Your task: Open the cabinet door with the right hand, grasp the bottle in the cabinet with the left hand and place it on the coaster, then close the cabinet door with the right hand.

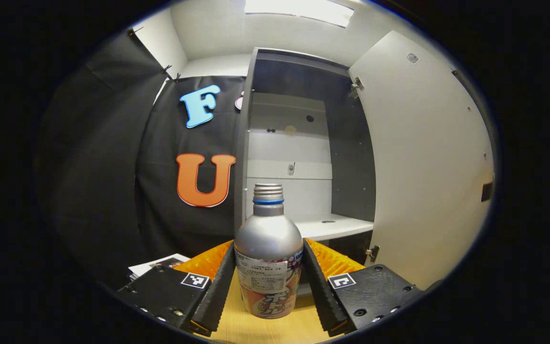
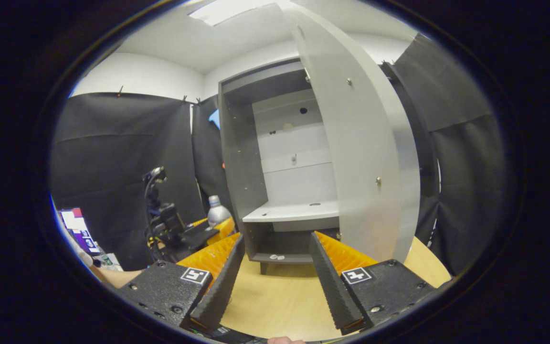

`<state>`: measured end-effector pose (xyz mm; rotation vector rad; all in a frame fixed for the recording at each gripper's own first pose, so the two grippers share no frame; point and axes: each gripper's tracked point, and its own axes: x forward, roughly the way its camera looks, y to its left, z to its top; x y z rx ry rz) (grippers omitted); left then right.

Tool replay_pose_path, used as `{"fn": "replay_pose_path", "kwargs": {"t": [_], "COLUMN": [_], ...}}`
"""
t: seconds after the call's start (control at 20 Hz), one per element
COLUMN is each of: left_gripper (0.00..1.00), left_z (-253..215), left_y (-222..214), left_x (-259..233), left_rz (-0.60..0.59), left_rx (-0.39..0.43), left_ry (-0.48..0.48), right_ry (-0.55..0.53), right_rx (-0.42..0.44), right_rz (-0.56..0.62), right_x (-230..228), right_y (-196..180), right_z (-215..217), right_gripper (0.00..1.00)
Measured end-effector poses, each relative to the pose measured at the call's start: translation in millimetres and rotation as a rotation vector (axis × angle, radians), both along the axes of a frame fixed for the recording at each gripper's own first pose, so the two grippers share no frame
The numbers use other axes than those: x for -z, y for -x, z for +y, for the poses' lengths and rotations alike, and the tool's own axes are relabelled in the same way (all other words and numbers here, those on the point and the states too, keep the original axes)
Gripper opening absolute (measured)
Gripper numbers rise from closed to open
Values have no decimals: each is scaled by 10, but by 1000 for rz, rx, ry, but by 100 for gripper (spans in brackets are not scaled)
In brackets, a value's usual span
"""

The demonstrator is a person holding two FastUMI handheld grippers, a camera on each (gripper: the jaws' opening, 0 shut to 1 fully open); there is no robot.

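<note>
A silver bottle [image 1: 269,248] with a blue neck ring and a printed label stands upright between the fingers of my left gripper [image 1: 269,258], which is shut on its sides over the wooden table [image 1: 237,329]. I cannot tell whether its base touches the table. Behind it is the grey cabinet [image 1: 299,143], its white door [image 1: 423,162] swung wide open to the right. In the right gripper view my right gripper [image 2: 277,243] is open and holds nothing, facing the cabinet [image 2: 241,162] and the door's edge [image 2: 365,167]. The bottle [image 2: 216,210] shows far left, in the other gripper.
The cabinet's white shelf [image 2: 294,210] is bare and small bits lie on its bottom board [image 2: 275,257]. A booklet [image 1: 158,265] lies on the table at left. A person's forearm [image 2: 112,276] and coloured boxes [image 2: 77,229] sit at the far left.
</note>
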<state>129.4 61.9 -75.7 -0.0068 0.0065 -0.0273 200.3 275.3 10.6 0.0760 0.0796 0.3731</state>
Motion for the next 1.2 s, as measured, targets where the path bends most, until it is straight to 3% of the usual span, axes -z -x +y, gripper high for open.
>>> {"fn": "replay_pose_path", "kwargs": {"t": [0.2,0.45,0.85,1.2], "left_gripper": [76,75,75,75], "left_z": [373,620,819,914], "left_y": [344,606,906,1002], "left_x": [555,1074,1673,1898], "left_rz": [52,92,151,161], "left_rx": [-127,-230,-280,-308], "left_ry": [-1,26,-9,-11], "right_ry": [3,25,64,69], "right_rx": [-26,-45,-30,5], "right_rz": [16,62,67,62], "right_x": [-8,153,161,153], "right_y": [-18,7,84,81], "right_z": [75,181,401,435], "right_gripper": [86,87,87,86]}}
